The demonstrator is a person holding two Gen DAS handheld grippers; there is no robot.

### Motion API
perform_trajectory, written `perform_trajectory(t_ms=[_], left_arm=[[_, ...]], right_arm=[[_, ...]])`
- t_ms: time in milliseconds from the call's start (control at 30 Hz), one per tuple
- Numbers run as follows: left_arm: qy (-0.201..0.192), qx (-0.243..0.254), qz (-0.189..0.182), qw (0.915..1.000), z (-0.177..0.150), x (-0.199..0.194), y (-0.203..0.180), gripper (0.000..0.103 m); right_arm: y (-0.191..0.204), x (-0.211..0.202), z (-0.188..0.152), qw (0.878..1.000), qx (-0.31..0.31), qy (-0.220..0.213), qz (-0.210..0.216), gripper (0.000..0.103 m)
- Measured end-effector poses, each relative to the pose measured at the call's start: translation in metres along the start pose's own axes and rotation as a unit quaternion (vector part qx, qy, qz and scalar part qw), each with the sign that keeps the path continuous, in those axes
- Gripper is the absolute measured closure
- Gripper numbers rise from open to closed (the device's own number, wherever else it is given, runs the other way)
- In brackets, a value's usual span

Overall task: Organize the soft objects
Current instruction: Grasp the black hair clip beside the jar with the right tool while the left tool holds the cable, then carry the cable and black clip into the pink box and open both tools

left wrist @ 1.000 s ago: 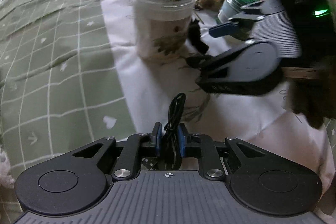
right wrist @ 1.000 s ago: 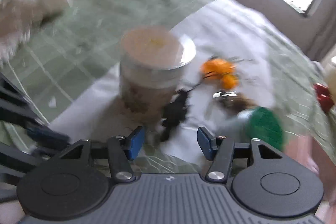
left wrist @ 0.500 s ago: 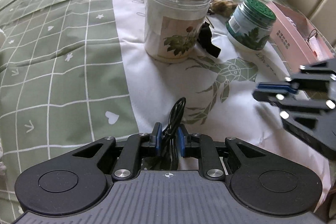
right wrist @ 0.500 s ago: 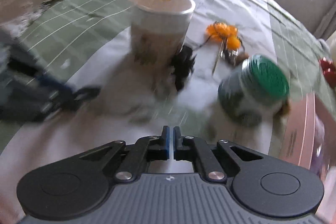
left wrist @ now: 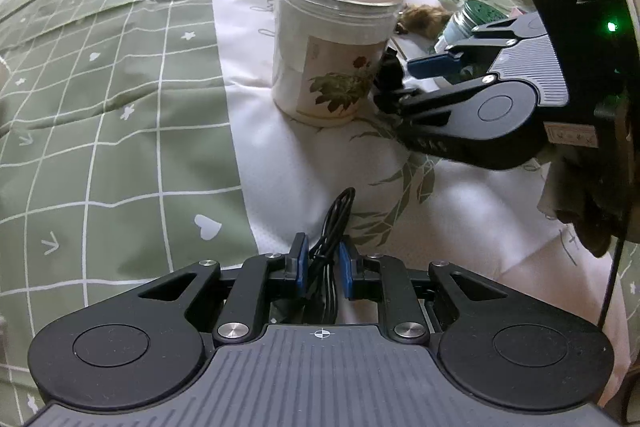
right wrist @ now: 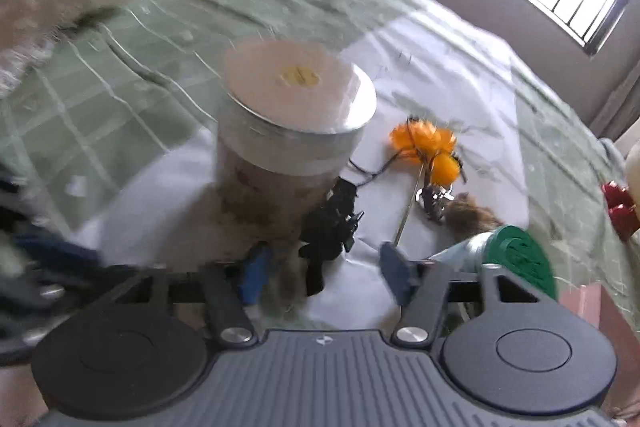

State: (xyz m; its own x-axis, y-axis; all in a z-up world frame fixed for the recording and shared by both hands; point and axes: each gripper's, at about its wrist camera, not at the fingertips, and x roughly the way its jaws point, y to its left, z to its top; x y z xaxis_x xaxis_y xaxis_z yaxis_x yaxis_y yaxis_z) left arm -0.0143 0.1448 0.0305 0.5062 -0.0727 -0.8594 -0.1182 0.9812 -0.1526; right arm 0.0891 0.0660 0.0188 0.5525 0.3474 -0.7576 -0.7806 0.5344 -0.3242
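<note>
Black coiled cable (left wrist: 332, 227) sits pinched in the left gripper (left wrist: 323, 265) in the left wrist view, low over the white-and-green quilted cloth (left wrist: 120, 107). Right wrist view, blurry: right gripper (right wrist: 324, 267) has just been opening, pads bare, around a small black soft bundle (right wrist: 330, 223) touching the tall white lidded jar (right wrist: 288, 139). Risk: closing w/ one finger vs. the jar could tip it.

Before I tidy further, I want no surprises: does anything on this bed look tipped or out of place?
Yes. The green-lidded blue-grey jar leans steeply instead of standing upright like the white flower-labelled jar. A black clip-like item sits against that white jar's base.
</note>
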Motion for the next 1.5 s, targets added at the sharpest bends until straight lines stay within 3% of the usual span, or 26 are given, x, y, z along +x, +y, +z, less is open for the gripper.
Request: perform_trajectory(t_ms=[33, 100, 133, 333, 433, 500, 567, 633, 800, 1000, 1200, 1300, 1500], left_arm=[[-0.001, -0.001, -0.002, 1.0000, 0.000, 0.000, 0.001, 0.084], [-0.004, -0.003, -0.007, 1.0000, -0.001, 0.000, 0.003, 0.083], [-0.005, -0.006, -0.009, 0.9999, -0.002, 0.000, 0.004, 0.083], [-0.007, -0.013, -0.009, 0.9999, -0.001, 0.000, 0.004, 0.083], [-0.005, -0.015, -0.008, 0.9998, 0.000, 0.000, 0.004, 0.083], [-0.005, -0.017, -0.008, 0.9998, -0.001, 0.000, 0.004, 0.083], [-0.005, -0.016, -0.007, 0.9998, -0.001, 0.000, 0.003, 0.083], [-0.007, -0.012, -0.004, 0.9999, -0.001, 0.000, 0.002, 0.083], [-0.020, -0.007, 0.007, 0.9997, -0.006, -0.001, -0.002, 0.083], [-0.029, 0.003, 0.014, 0.9995, -0.008, -0.001, -0.003, 0.083], [-0.033, 0.010, 0.003, 0.9994, -0.011, -0.002, -0.001, 0.083], [-0.030, 0.007, -0.005, 0.9995, -0.010, -0.003, 0.002, 0.083], [-0.019, -0.014, -0.021, 0.9995, -0.008, -0.007, 0.007, 0.086]], right_arm=[[-0.002, 0.001, 0.000, 1.000, 0.005, -0.001, 0.003, 0.067], [-0.004, -0.005, -0.001, 1.000, 0.010, 0.005, 0.007, 0.093], [-0.004, -0.011, -0.003, 1.000, 0.010, 0.006, 0.007, 0.095], [0.010, -0.057, -0.039, 0.999, -0.025, 0.023, 0.009, 0.095], [0.016, -0.068, -0.051, 0.998, -0.007, 0.050, 0.047, 0.094], [0.019, -0.077, -0.054, 0.994, 0.020, 0.062, 0.085, 0.081], [0.023, -0.091, -0.056, 0.993, 0.032, 0.049, 0.103, 0.051], [0.024, -0.105, -0.054, 0.994, 0.044, 0.022, 0.093, 0.042], [0.003, -0.096, -0.043, 0.991, 0.118, 0.017, 0.060, 0.041], [-0.023, -0.066, -0.025, 0.966, 0.246, 0.028, 0.074, 0.041], [-0.006, -0.037, -0.012, 0.969, 0.232, 0.046, 0.066, 0.045], [-0.002, -0.037, -0.011, 0.971, 0.226, 0.054, 0.064, 0.068], [-0.005, -0.056, -0.014, 0.974, 0.214, 0.046, 0.052, 0.070]])
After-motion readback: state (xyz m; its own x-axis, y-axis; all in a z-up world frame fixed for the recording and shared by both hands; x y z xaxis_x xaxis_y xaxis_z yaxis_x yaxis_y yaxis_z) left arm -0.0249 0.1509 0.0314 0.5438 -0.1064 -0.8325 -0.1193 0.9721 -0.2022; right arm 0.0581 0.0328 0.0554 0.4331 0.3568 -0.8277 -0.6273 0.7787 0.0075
